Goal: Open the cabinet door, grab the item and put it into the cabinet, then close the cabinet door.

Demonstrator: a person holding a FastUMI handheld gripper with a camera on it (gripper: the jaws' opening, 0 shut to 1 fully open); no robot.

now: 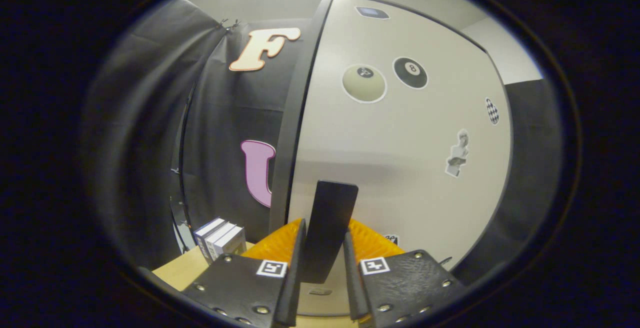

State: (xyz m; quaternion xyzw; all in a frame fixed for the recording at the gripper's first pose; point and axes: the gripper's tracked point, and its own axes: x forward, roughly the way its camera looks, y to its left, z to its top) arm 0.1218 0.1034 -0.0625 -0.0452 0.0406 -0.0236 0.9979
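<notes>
The cabinet door (400, 133) is a pale panel with several stickers, and it stands close ahead of me. Its left edge runs along a dark frame strip (292, 118). A black flat handle (330, 208) sticks out from the lower door. My gripper (325, 238) is shut on this handle, with one finger pressing on each side. Left of the fingers, a small stack of white-and-dark boxes (220, 240) rests on the wooden table (185, 268).
Black cloth hangs to the left of the cabinet, behind the boxes. The table's wooden top stretches under the fingers up to the foot of the cabinet. A dark side panel (530, 168) stands to the right of the door.
</notes>
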